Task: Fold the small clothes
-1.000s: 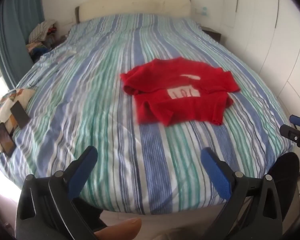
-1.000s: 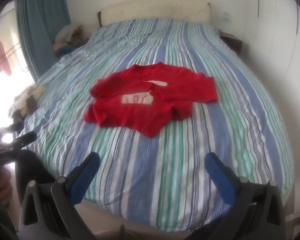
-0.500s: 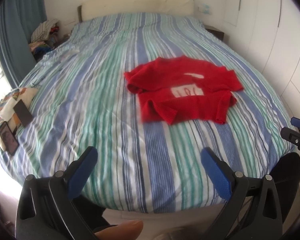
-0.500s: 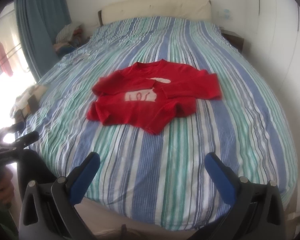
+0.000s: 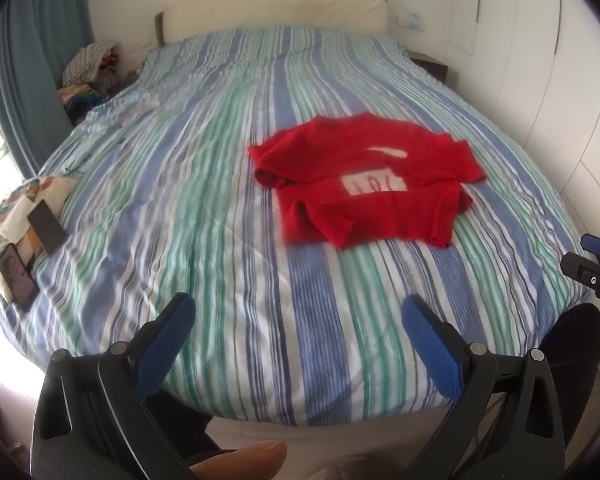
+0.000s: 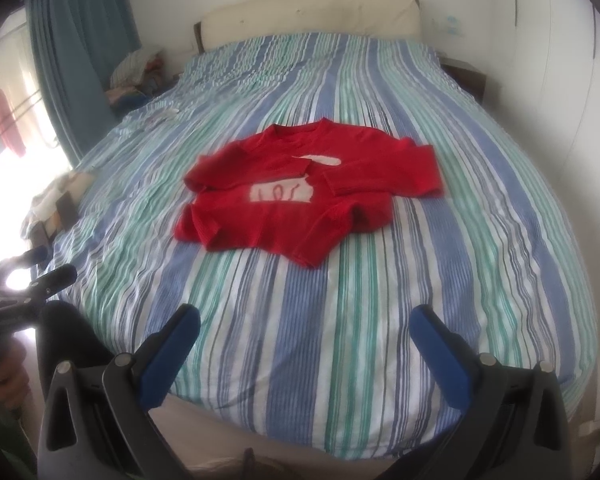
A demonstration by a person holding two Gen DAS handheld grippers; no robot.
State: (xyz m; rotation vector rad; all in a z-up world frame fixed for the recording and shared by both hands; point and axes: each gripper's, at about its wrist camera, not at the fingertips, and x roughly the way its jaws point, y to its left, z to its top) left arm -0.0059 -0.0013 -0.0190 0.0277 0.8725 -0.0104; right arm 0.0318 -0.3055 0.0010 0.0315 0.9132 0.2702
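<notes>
Left jaws: I see my left gripper (image 5: pixel 296 320) at the bottom of its own frame, jaws spread wide, blue pads bare, gripping nothing and touching nothing.
Right jaws: my right gripper (image 6: pixel 306 332) looks the same at the bottom of its frame, jaws wide apart and empty, over the near edge of the bed.
Sweater: the red sweater (image 5: pixel 366 182) lies on the striped bedspread (image 5: pixel 220 200), right of centre in the left view; in the right view the sweater (image 6: pixel 304 192) sits near the middle of the frame. It is well apart from both pairs of jaws, further up the frame.
Sweater lie: neckline toward the headboard, sleeves folded in across the front, hem bunched and uneven; a pale patch with red marks shows on the chest.
Other gripper in view: the right gripper's tip (image 5: pixel 596 264) pokes in at the right edge of the left view; the left one (image 6: pixel 44 280) shows at the left edge of the right view.
Left edge of bed: a patterned cloth (image 5: pixel 24 216) with a dark phone (image 5: pixel 18 276) and a dark flat case (image 5: pixel 48 226) on it, mid-left of the left frame.
Far side: cream headboard (image 5: pixel 276 8) at top centre, blue curtain (image 5: pixel 28 52) at upper left, a heap of clothes (image 5: pixel 88 72) beside it.
In the way: only open bedspread between my jaws and the sweater.
</notes>
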